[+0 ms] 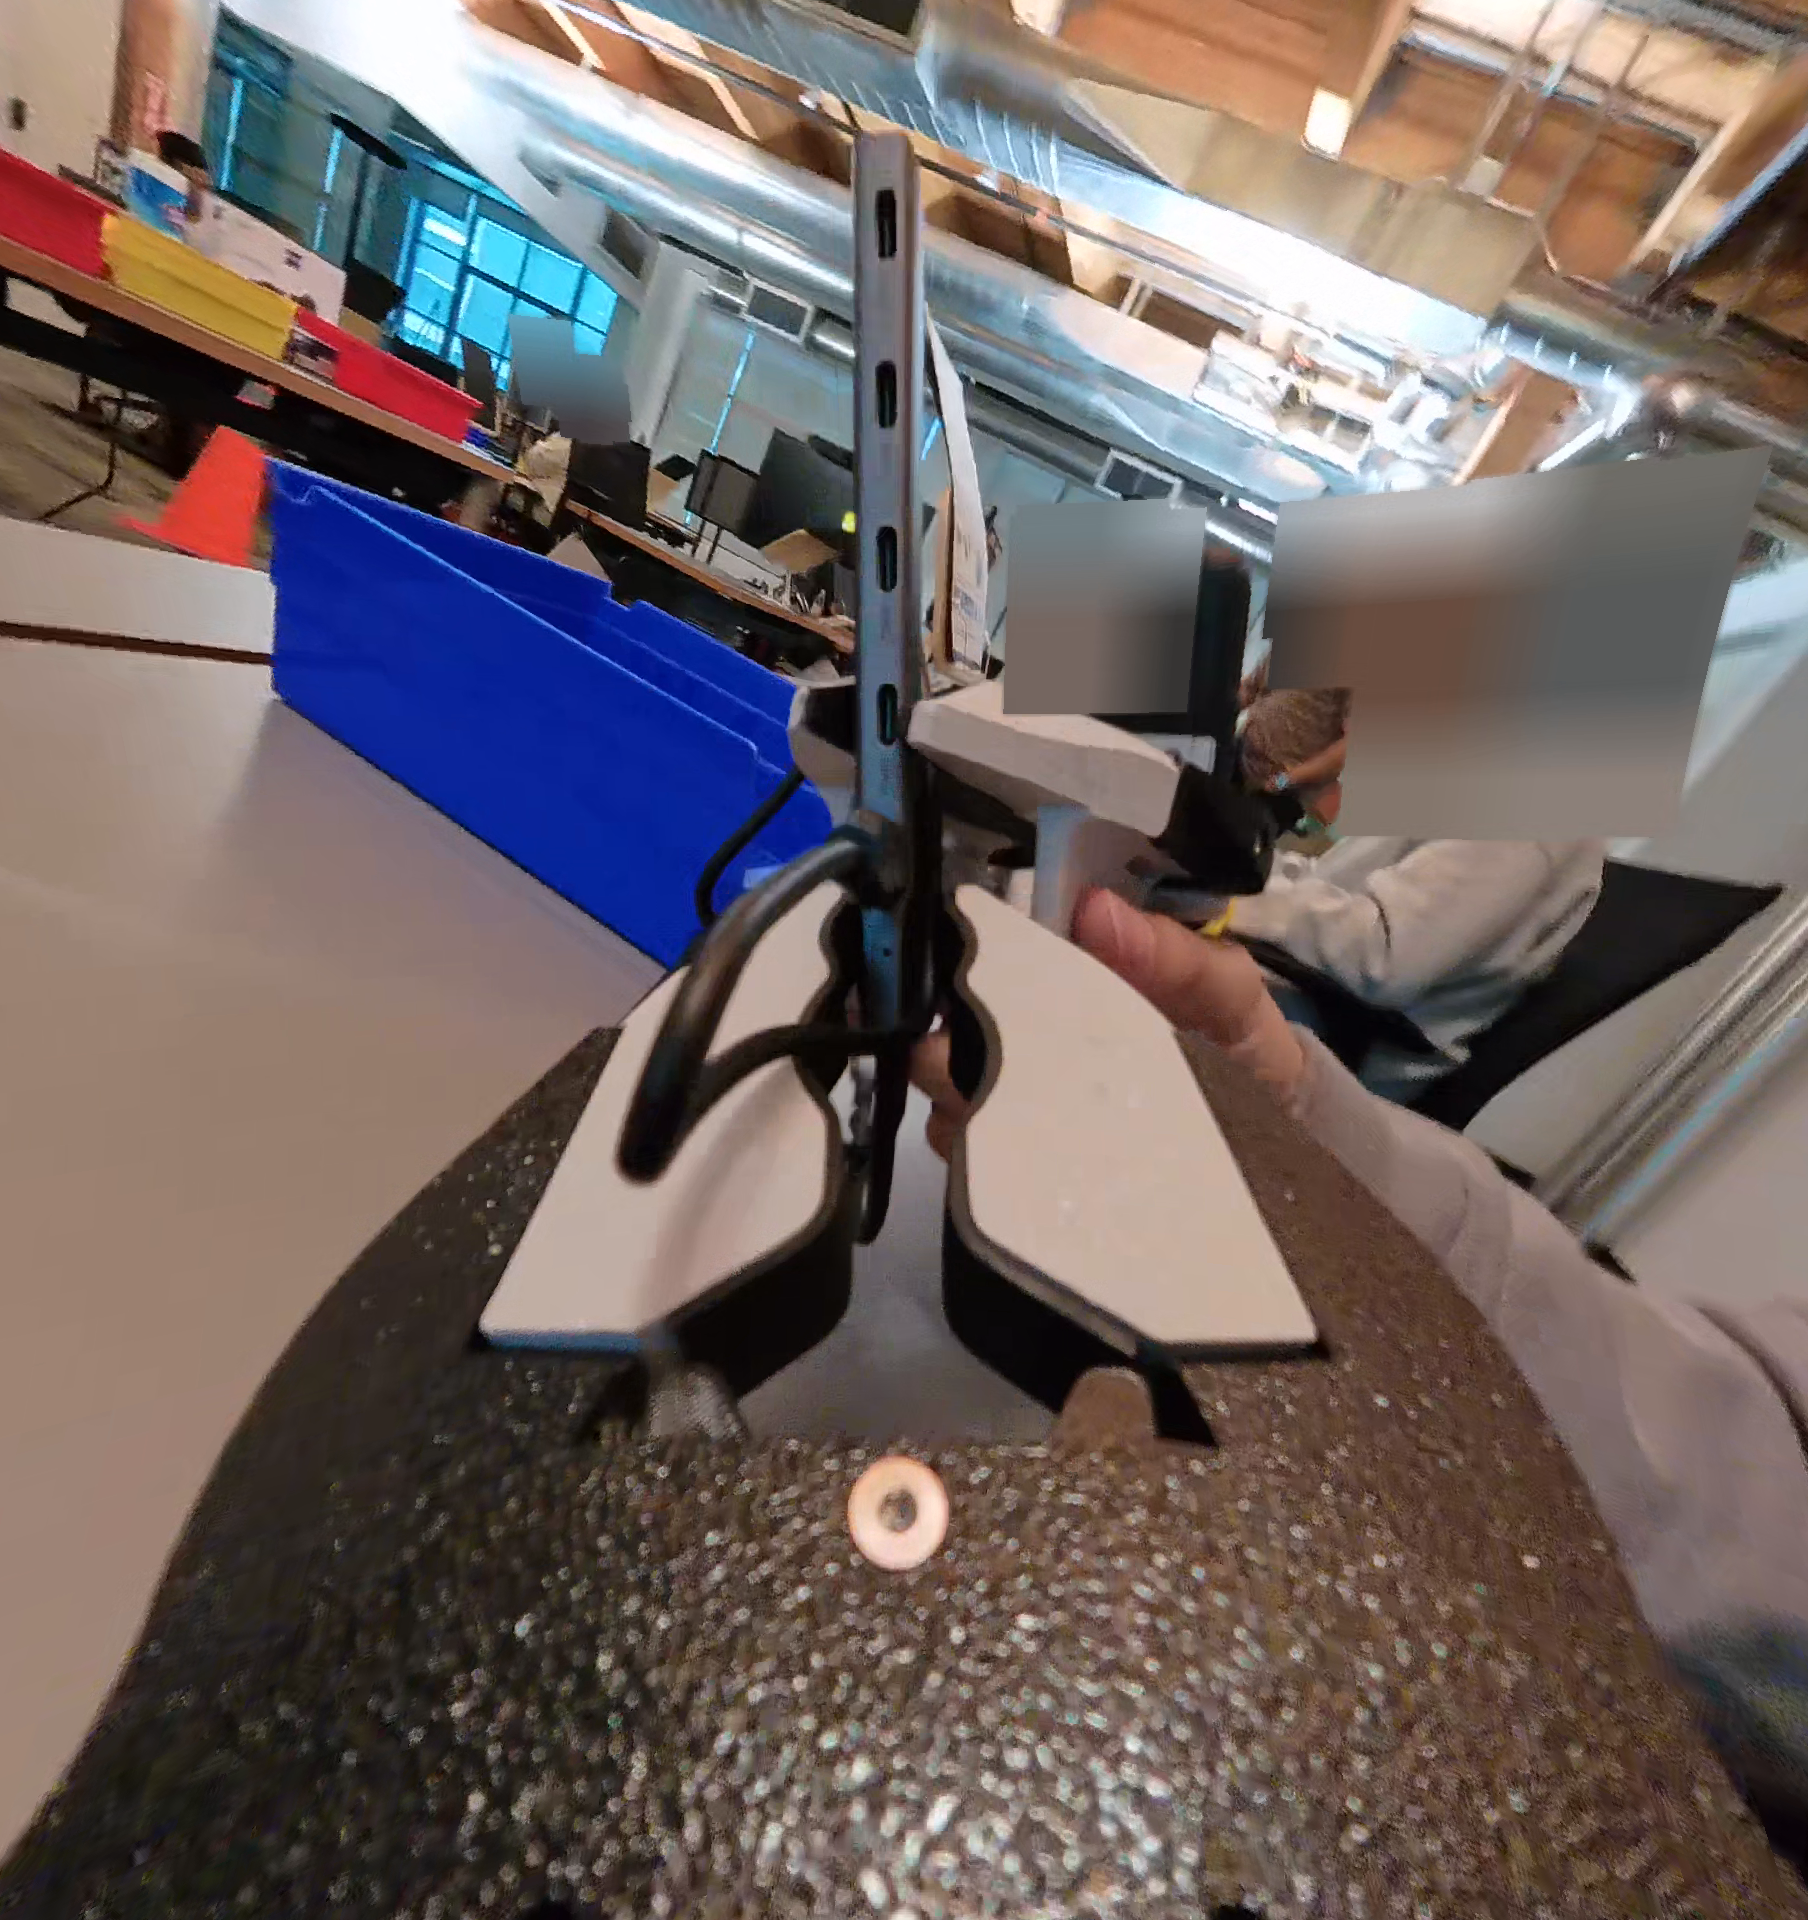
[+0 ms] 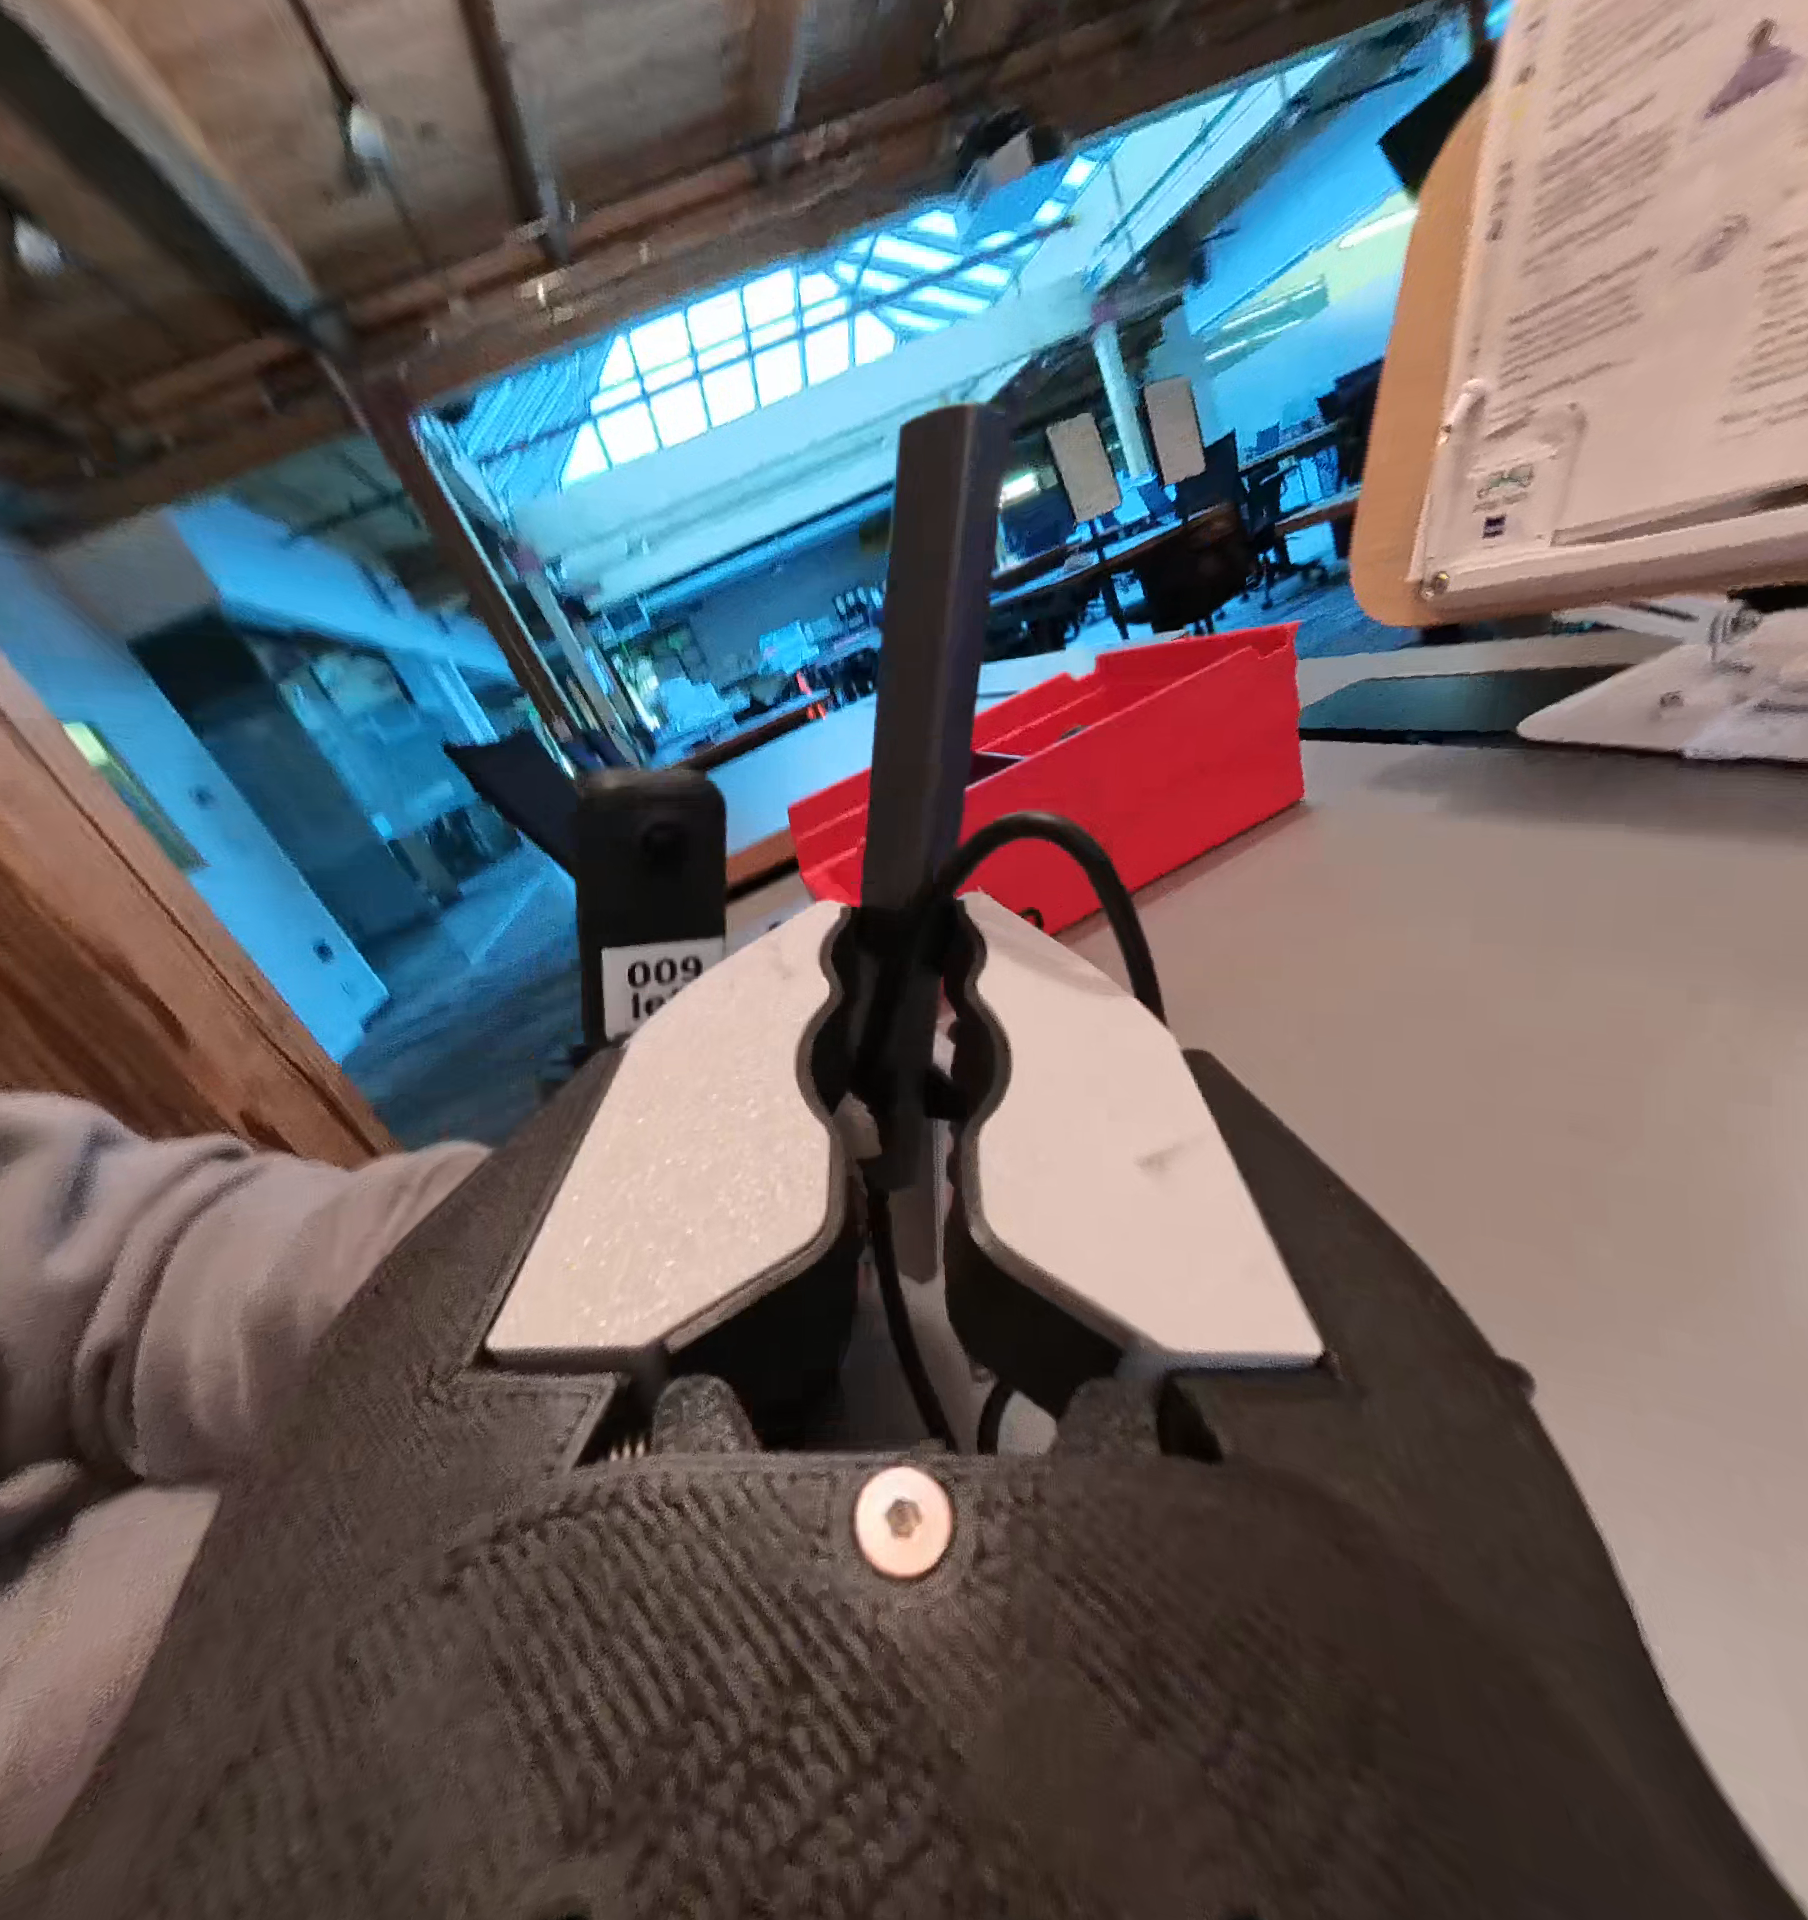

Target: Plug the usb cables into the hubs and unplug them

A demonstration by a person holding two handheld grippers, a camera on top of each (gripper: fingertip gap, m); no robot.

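My left gripper (image 1: 895,914) is shut on the lower end of a slim grey USB hub (image 1: 884,416). The hub stands upright above the table, its row of empty ports facing this camera. A black cable (image 1: 713,997) loops out from the hub's base across my left finger. The right gripper (image 1: 884,727) shows just beyond, its white fingers closed on the hub's sides. In the right wrist view my right gripper (image 2: 905,925) is shut on the dark hub (image 2: 931,644), seen edge-on and upright. A thin black cable (image 2: 1097,862) arcs off to the right.
A blue bin (image 1: 526,686) stands on the grey table (image 1: 152,935) at the left, an orange cone (image 1: 219,499) behind it. A red bin (image 2: 1118,769) lies beyond the right gripper. A document stand (image 2: 1627,312) is at the far right. A person (image 1: 1399,914) sits opposite. Only a small space, under 4 cm, lies between the two pairs of fingers.
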